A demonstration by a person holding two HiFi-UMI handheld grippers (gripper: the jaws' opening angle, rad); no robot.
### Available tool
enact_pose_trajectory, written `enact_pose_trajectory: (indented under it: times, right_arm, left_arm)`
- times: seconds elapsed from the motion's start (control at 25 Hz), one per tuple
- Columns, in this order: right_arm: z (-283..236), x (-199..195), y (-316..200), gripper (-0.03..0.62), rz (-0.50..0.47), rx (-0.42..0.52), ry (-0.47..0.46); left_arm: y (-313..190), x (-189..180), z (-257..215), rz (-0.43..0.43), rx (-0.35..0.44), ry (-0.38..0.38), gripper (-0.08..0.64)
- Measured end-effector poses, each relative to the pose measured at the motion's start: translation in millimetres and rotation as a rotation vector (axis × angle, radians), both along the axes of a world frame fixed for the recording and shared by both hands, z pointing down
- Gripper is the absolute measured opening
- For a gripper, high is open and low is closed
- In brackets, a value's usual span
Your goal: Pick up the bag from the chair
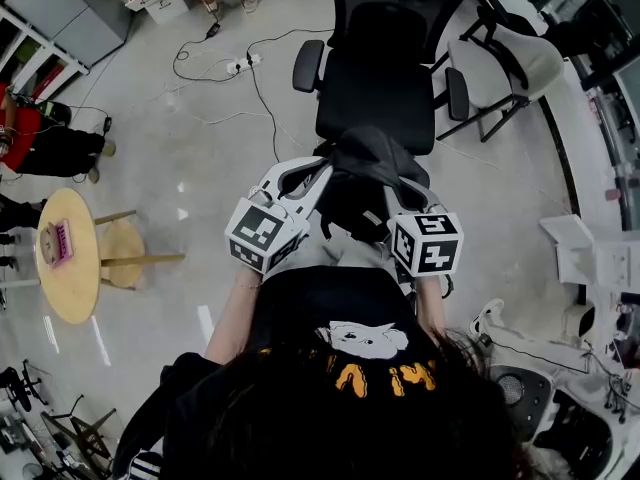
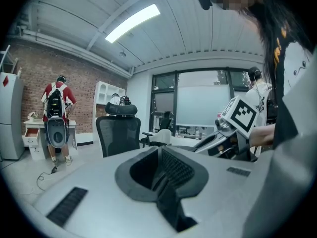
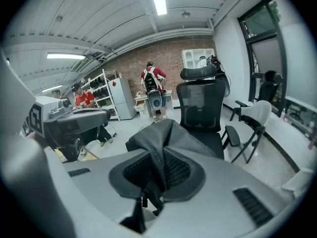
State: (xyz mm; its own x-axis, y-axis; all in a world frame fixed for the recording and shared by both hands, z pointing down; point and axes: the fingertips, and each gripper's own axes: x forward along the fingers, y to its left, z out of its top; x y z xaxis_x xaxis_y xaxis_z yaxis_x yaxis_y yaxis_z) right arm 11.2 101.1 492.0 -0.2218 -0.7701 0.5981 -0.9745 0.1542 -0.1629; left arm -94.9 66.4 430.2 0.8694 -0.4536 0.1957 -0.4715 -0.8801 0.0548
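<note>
Bag (image 1: 360,193) hangs by its dark cloth in my tight right gripper (image 3: 158,172), just in front of the chair (image 1: 375,98), so I squeeze hard and lift slow; my left gripper (image 2: 161,167) is closed, empty.

Head view: from overhead, facing steeply down; chair (image 1: 375,88) ahead.
Left claw (image 2: 161,170) view: close behind its jaws, about level, facing the chair.
Right claw (image 3: 158,175) view: close behind its jaws, tilted down, facing the same chair.
Shared: chair in all three; brick wall (image 2: 34,83) in both claw views.
</note>
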Motion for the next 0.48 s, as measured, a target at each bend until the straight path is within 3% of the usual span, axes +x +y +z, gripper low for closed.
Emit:
enact_pose_trajectory:
  times: [0.48]
  right_arm:
    - [13, -6, -10, 0.038, -0.029, -0.033, -0.012]
  left_arm:
    - [3, 1, 4, 0.025, 0.006, 0.005, 0.028]
